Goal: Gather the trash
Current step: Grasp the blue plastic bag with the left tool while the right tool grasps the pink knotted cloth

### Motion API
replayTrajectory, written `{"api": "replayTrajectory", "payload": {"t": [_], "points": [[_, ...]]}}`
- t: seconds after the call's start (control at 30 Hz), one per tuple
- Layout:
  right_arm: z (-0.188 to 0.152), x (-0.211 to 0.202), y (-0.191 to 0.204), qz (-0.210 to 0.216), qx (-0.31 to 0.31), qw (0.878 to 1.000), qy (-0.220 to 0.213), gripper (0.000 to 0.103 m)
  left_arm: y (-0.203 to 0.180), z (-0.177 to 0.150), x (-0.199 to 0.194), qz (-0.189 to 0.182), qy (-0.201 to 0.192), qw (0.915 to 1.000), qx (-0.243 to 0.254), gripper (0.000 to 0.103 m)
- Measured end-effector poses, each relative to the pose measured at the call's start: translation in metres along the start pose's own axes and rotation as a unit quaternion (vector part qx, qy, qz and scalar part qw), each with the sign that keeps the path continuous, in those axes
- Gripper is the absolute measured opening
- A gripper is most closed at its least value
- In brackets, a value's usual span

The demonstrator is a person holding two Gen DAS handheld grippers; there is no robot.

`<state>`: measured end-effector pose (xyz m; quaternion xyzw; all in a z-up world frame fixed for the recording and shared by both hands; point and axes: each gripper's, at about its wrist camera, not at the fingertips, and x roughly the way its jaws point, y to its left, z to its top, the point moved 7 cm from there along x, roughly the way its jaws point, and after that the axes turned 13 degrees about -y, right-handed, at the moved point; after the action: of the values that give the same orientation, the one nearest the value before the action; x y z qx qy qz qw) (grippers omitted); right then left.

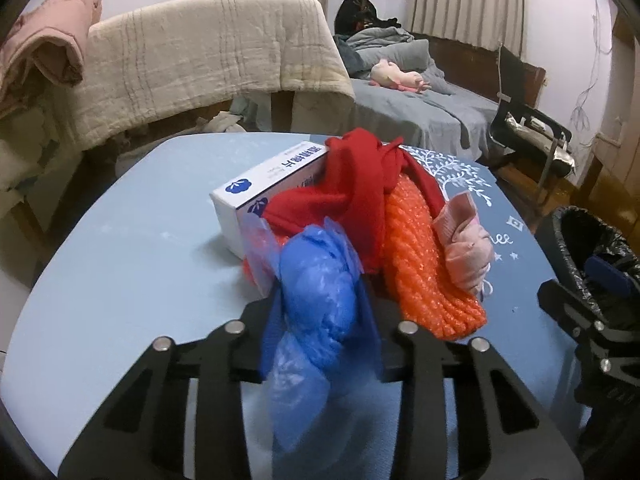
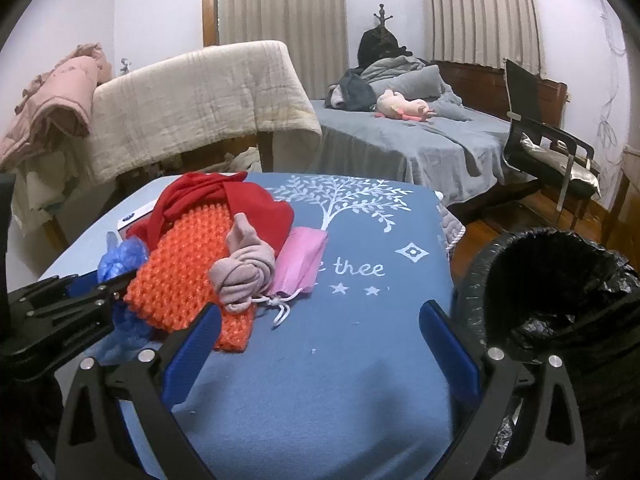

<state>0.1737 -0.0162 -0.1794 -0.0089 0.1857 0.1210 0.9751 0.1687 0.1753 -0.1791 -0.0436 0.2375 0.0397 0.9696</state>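
My left gripper (image 1: 320, 312) is shut on a crumpled blue plastic bag (image 1: 316, 292), at the near edge of a pile on the blue table (image 1: 132, 264). The pile holds a white box (image 1: 256, 192), a red cloth (image 1: 352, 196), an orange knitted piece (image 1: 420, 264) and a knotted pink sock (image 1: 466, 252). In the right wrist view the blue bag (image 2: 120, 258) lies left of the orange piece (image 2: 184, 268), with the sock (image 2: 244, 272) and a pink face mask (image 2: 300, 260) beside it. My right gripper (image 2: 320, 336) is open and empty over the tablecloth (image 2: 360, 320).
A bin lined with a black bag (image 2: 560, 292) stands at the table's right edge; it also shows in the left wrist view (image 1: 592, 252). Behind are a draped sofa (image 2: 192, 100), a bed (image 2: 420, 136) and a black chair (image 2: 548, 140).
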Motion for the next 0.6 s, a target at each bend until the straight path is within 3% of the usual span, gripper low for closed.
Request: {"api": "replayTrajectory", "payload": {"t": [0.2, 0.3, 0.43, 0.6], "points": [[0.001, 0.006, 0.006, 0.013, 0.009, 1.0, 0.004, 0.096, 0.006, 0.005, -0.016, 0.008, -0.033, 0.9993, -0.018, 0.027], [0.003, 0.013, 0.011, 0.018, 0.009, 1.0, 0.004, 0.094, 0.016, 0.007, -0.025, 0.032, -0.046, 0.9983, -0.015, 0.027], [0.006, 0.027, 0.02, 0.027, 0.01, 1.0, 0.012, 0.088, 0.03, 0.009, -0.03, 0.059, -0.053, 0.9969, 0.0, 0.027], [0.005, 0.043, 0.035, 0.043, 0.001, 0.999, 0.027, 0.076, 0.036, 0.007, -0.028, 0.062, -0.052, 0.9967, 0.004, 0.027]]}}
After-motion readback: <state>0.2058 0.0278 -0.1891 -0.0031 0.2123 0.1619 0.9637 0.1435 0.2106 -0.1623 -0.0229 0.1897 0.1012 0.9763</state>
